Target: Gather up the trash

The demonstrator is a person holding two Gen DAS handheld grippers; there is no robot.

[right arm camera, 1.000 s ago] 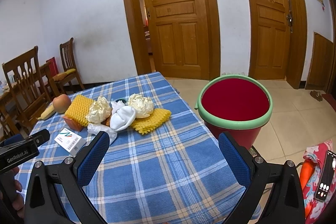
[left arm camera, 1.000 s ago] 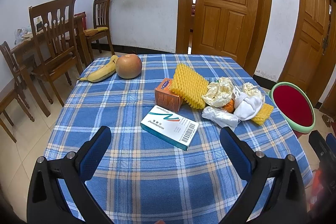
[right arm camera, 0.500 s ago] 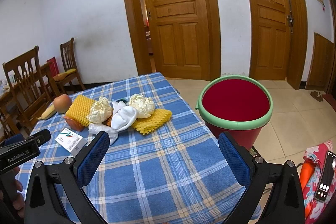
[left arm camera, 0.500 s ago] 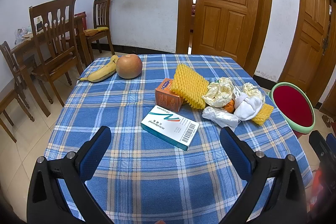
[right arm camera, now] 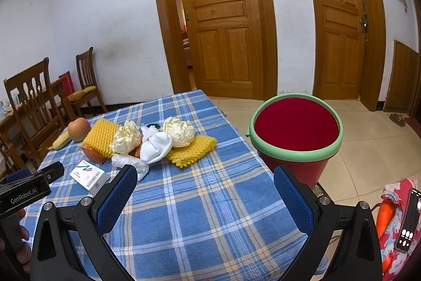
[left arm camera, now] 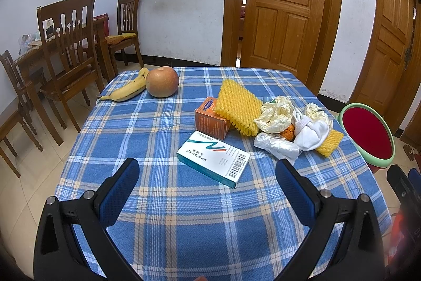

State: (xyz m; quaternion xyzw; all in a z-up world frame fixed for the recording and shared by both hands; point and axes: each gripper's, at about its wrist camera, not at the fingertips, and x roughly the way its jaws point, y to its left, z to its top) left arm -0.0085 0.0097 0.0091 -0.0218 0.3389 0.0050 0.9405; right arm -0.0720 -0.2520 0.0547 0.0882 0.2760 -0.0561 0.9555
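A pile of trash lies on the blue plaid tablecloth (left arm camera: 163,217): a white medicine box (left arm camera: 213,158), an orange box (left arm camera: 210,118), yellow foam netting (left arm camera: 238,107), crumpled cream paper (left arm camera: 276,112), white cloth (left arm camera: 311,134) and clear plastic wrap (left arm camera: 277,146). A red bucket with a green rim (right arm camera: 296,127) stands on the floor beside the table's right edge. My left gripper (left arm camera: 208,182) is open and empty, just in front of the medicine box. My right gripper (right arm camera: 205,186) is open and empty above the table's near right part, short of the pile (right arm camera: 158,141).
An apple (left arm camera: 162,81) and a banana (left arm camera: 126,90) lie at the table's far left. Wooden chairs (left arm camera: 71,49) and another table stand to the left. Wooden doors (right arm camera: 226,25) are behind. A phone (right arm camera: 407,220) lies on red fabric at the lower right.
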